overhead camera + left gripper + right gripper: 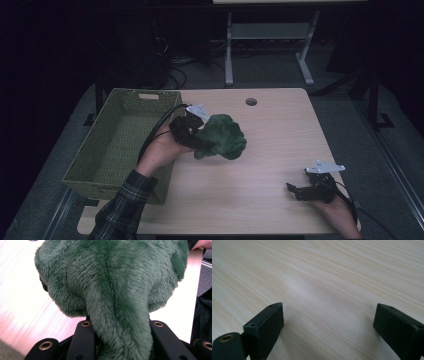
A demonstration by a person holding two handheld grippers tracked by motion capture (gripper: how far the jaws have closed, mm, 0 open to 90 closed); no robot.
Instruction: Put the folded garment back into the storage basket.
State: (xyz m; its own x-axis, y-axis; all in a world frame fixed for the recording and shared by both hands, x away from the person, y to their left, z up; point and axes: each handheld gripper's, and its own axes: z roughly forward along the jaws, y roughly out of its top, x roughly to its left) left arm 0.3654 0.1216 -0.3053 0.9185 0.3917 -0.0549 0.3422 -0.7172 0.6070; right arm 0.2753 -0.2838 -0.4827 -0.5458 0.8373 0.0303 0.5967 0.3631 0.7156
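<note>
While the right gripper point(296, 192) rests low at the near right part of the table point(260, 200), its jaws stand wide apart with nothing between them; in the right gripper view there is just bare pale wood in front of the two black fingers point(265, 325). It takes no part in the work for now.

Farther from the person, near the middle left of the table, the left gripper point(197, 137) is clenched on a green plush toy point(222, 136). In the left gripper view the narrow tapered end of the toy point(112, 290) is pressed between the two jaws, and the wider fluffy body spreads out beyond them. The toy seems lifted above the wood, though I cannot be fully sure that it does not touch.

Just beside the hand point(162, 147), to the left, stands an open woven green basket point(90, 150), which looks empty. I judge that the step in hand is the carrying of the toy to the basket. The next move calls for swinging the left gripper over the near wall of the basket, keeping the grip closed until the toy hangs over the inside, and then releasing.
</note>
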